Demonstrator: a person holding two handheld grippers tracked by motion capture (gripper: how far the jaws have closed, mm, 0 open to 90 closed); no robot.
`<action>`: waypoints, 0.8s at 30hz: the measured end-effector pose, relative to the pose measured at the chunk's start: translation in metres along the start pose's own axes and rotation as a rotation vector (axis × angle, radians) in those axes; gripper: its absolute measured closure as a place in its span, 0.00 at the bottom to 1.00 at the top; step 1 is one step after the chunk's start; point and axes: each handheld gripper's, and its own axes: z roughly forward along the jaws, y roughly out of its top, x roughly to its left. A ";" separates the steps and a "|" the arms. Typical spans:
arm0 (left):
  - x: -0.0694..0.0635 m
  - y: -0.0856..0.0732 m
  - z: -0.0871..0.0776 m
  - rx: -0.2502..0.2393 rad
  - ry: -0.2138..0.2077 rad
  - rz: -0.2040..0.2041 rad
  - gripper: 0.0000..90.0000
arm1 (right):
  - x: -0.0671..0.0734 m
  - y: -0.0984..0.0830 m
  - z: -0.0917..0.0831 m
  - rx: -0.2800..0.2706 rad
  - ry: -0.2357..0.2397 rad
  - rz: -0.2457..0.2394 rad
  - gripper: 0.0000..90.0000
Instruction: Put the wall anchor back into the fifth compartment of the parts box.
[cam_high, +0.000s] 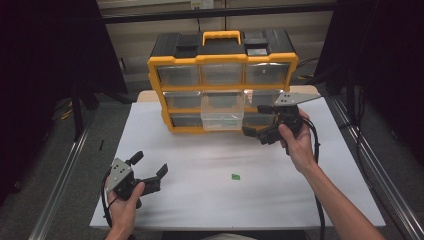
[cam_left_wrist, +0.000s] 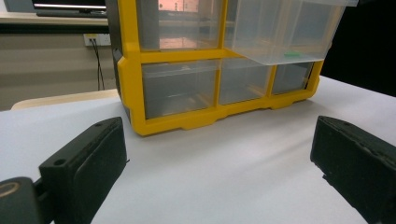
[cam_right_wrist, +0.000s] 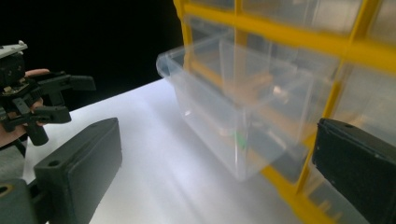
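Observation:
A yellow and black organizer (cam_high: 222, 60) with clear drawers stands at the back of the white table (cam_high: 200, 205). Its middle drawer (cam_high: 222, 114) is pulled out. Through the drawer's wall (cam_right_wrist: 219, 100) a small green piece (cam_right_wrist: 241, 140) shows inside; the left gripper view catches the same piece (cam_left_wrist: 292, 54). Another small green piece (cam_high: 235, 176) lies loose on the table. My right gripper (cam_high: 256, 121) hovers open just right of the drawer, holding nothing. Near the front left edge my left gripper (cam_high: 149, 164) stands open and empty, facing the organizer (cam_left_wrist: 187, 119).
Dark stands and black curtains flank the table on both sides. Metal rails (cam_high: 65, 170) run along its left and right edges. White tabletop (cam_left_wrist: 224, 158) lies between my left gripper and the organizer. Cables trail from both grippers toward the front edge.

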 end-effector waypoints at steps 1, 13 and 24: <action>0.000 0.000 0.000 -0.001 -0.015 0.000 0.04 | 0.000 -0.004 0.001 0.011 -0.018 -0.004 0.02; -0.002 0.001 -0.001 -0.009 -0.019 0.000 0.04 | 0.004 -0.052 0.000 0.045 0.022 0.051 0.02; -0.002 0.001 -0.001 -0.007 -0.026 0.001 0.04 | 0.005 -0.083 0.014 0.183 0.057 0.067 0.02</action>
